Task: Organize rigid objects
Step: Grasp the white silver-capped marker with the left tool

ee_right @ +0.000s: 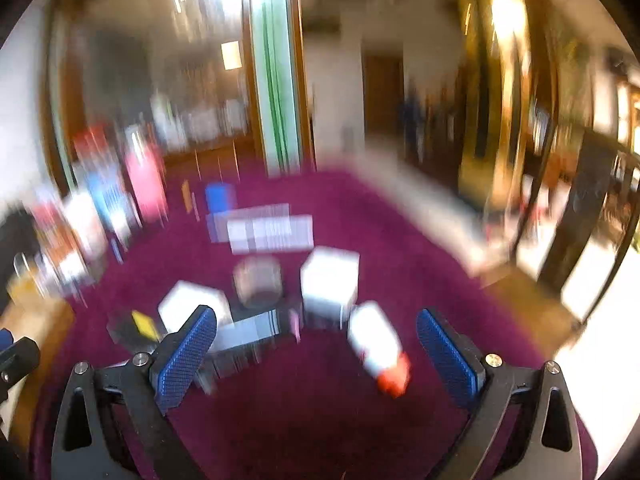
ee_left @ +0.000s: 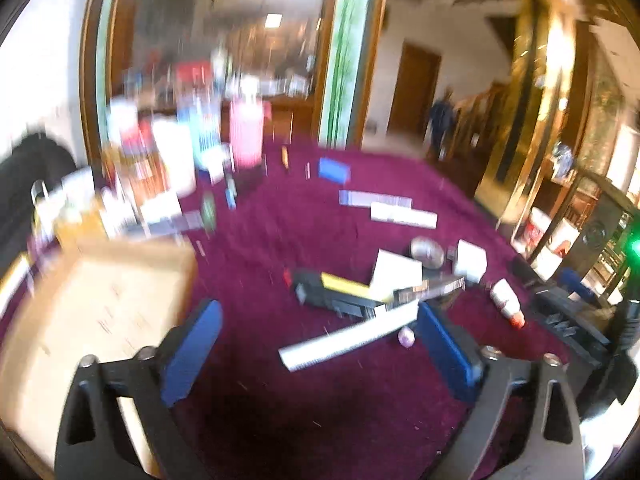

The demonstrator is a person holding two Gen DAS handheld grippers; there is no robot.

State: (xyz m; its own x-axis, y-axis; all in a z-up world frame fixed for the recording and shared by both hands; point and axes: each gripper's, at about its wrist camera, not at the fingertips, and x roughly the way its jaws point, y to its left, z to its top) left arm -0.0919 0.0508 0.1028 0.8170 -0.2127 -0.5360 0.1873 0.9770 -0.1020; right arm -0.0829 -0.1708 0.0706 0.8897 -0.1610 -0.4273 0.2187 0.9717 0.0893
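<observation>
Both views smeared by motion blur — details soft.

My right gripper (ee_right: pixel 316 354) is spread wide, nothing between the blue pads (ee_right: pixel 184 354). My left gripper (ee_left: pixel 318 344) also wide and empty.

Nearest target for the right: a white bottle with a red cap (ee_right: pixel 378 346), lying on its side just ahead and slightly right of centre, inside the span of the fingers. Long axis runs diagonally, cap end pointing toward me and to the right. In the left wrist view the same bottle (ee_left: pixel 506 302) sits well off to the right, beyond that claw's right finger — so the right hand is the nearer one, by my reckoning. To take it across the body I would judge a wrist turn is needed, so the pads meet its sides rather than its ends.

Around it: a white box (ee_right: pixel 330 280) just behind, a round tin (ee_right: pixel 258 280), a long flat pale box (ee_left: pixel 348 340) lying diagonally before the left claw, a black-and-yellow item (ee_left: pixel 340 290).

Surface: maroon cloth (ee_right: pixel 320 420), soft-looking. A cardboard box (ee_left: pixel 100 312) at left; upright packages crowd the far left. Large room, wooden door (ee_left: pixel 414 90) beyond.
</observation>
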